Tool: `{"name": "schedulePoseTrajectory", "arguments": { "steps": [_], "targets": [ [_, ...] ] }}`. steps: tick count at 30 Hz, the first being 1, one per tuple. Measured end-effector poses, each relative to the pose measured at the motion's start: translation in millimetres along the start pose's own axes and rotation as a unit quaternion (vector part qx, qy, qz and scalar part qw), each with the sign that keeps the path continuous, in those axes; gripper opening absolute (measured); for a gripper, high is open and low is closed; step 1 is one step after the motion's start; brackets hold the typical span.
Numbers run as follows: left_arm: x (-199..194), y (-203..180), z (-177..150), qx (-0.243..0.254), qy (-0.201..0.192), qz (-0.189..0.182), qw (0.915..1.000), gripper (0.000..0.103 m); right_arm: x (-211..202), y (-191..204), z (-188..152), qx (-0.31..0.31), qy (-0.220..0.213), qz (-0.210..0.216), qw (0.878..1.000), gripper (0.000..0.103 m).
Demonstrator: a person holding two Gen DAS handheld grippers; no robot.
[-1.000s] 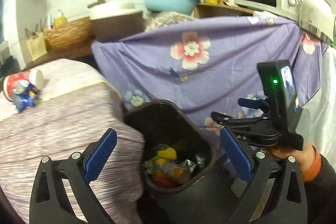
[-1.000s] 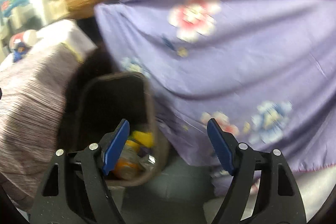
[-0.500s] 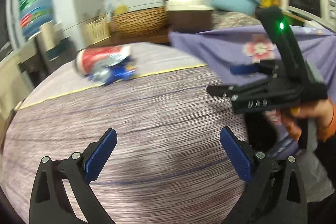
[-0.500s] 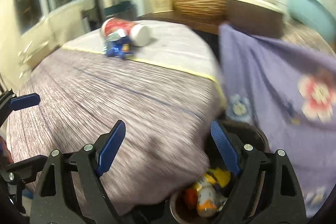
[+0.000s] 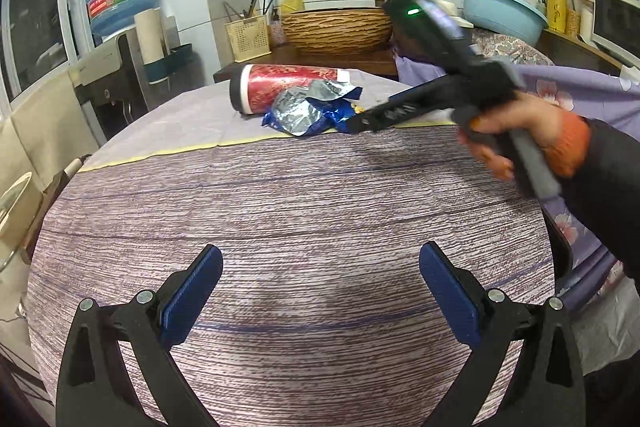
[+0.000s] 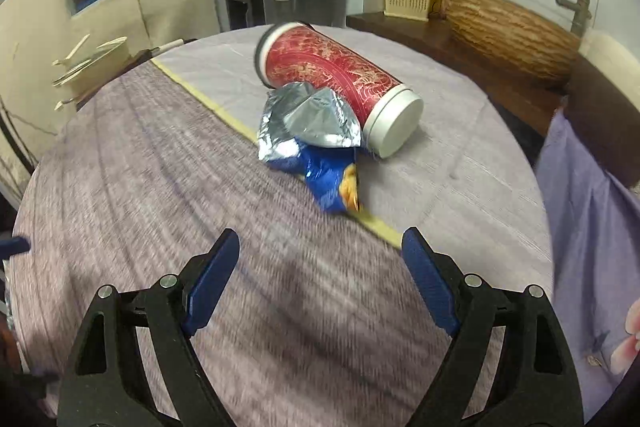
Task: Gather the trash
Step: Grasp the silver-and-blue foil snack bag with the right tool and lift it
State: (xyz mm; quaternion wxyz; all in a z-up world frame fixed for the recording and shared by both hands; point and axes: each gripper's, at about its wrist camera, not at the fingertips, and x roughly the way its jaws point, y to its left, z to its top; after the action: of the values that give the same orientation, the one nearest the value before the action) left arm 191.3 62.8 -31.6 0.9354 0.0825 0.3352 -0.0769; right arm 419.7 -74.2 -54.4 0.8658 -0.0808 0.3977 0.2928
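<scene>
both grippers, left gripper (image 5: 320, 291) and right gripper (image 6: 320, 283), wide open and empty, crumpled wrapper (image 6: 308, 135) partly hiding red canister (image 6: 332, 75)

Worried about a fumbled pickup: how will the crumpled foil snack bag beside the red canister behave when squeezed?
The snack bag looks thin, crinkled and torn open, so it will probably crush flat and weigh little. Its shiny foil may slip between pads. It leans against the red canister, which lies on its side and might roll if nudged.
</scene>
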Motion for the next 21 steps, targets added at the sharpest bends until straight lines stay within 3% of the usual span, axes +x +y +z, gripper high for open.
{"name": "schedulePoseTrajectory", "arguments": {
  "steps": [9,12,15,21],
  "targets": [
    [-3.1,14.9,-8.6,-0.015,-0.001,-0.01,0.9998,0.098,59.2,-7.1,30.9,0.03,0.041,0.023,0.998,0.081],
    [1.4,16.4,-10.7,-0.01,0.004,-0.007,0.9999,0.098,62.3,-7.4,36.1,0.039,0.037,0.02,0.998,0.069],
    [4.8,18.4,-14.7,-0.018,0.011,-0.012,0.9997,0.098,62.7,-6.4,37.7,0.038,0.035,0.006,0.999,0.046],
    [5.1,19.2,-16.6,-0.016,0.01,-0.011,0.9998,0.098,57.4,-1.0,28.7,0.027,0.027,0.005,0.999,0.041]
  ]
}}
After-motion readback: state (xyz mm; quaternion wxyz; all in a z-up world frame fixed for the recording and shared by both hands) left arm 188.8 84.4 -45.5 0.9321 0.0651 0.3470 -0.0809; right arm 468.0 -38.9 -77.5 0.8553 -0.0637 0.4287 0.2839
